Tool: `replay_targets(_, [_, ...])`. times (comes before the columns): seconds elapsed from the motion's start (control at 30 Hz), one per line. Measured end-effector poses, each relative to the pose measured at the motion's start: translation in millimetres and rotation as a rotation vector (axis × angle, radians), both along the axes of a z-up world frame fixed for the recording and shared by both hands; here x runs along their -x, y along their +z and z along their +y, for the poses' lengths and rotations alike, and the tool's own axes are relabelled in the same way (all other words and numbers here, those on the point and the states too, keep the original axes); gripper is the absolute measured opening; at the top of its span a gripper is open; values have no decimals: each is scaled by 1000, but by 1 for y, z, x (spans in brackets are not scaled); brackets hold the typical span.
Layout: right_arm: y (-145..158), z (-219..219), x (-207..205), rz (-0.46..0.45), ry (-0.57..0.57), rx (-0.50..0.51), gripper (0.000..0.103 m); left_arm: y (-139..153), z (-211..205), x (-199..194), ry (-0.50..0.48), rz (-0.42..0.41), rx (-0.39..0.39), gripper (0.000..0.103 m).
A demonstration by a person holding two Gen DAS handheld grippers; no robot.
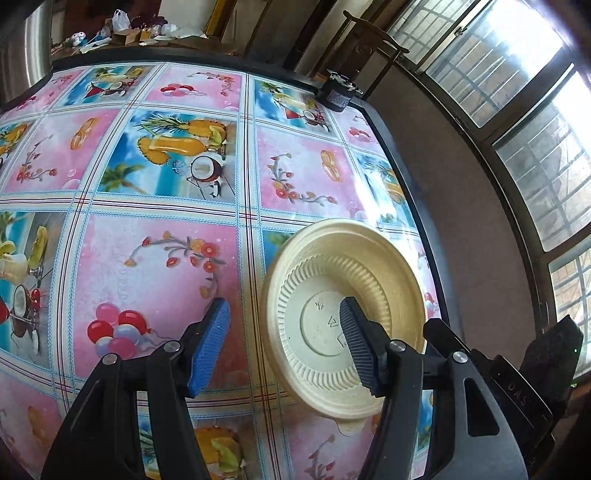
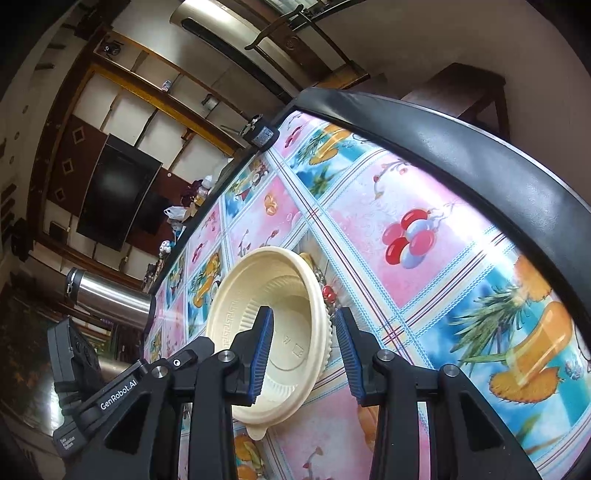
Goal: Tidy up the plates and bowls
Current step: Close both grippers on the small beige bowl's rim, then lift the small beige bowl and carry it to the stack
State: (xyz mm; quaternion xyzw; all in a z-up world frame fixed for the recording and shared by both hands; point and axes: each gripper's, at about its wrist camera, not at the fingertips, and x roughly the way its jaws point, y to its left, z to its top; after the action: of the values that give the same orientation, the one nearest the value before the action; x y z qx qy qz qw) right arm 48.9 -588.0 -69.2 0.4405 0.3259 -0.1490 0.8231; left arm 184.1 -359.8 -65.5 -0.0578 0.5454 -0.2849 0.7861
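Note:
In the left wrist view a cream disposable bowl [image 1: 332, 280] with a ribbed wall sits on the table near its right edge. My left gripper [image 1: 284, 343] is open and straddles the bowl's near-left rim. Its right finger [image 1: 356, 347] is inside the bowl and its left finger [image 1: 210, 343] stands outside, apart from the rim. In the right wrist view a cream bowl [image 2: 258, 295] with a key-pattern rim lies just ahead. My right gripper [image 2: 306, 354] is open around its right wall, left finger [image 2: 262, 354] inside and right finger [image 2: 349, 358] outside. A ribbed edge shows under that rim.
The table [image 1: 155, 258] wears a glossy pink and blue fruit-print cloth with a black rim [image 2: 461, 147]. A small black device [image 1: 338, 92] sits at the far corner. A steel flask [image 2: 107, 299] stands at the left; clutter [image 1: 118, 29] lies beyond the far edge.

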Motion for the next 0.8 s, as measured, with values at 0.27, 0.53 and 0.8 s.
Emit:
replay_targets(0.27, [-9,-1,-3,13,-9,-12,39,-7,0,-4,-43,4,11,54])
replay_targets(0.53, [-14,0,-4,28,-22,-15,38,-13,3,-8,-34,6,6,35])
replay_targets(0.8, [-16,3,-4,41,-27,-5,37,-11,1,-4,-47,-14,2,22])
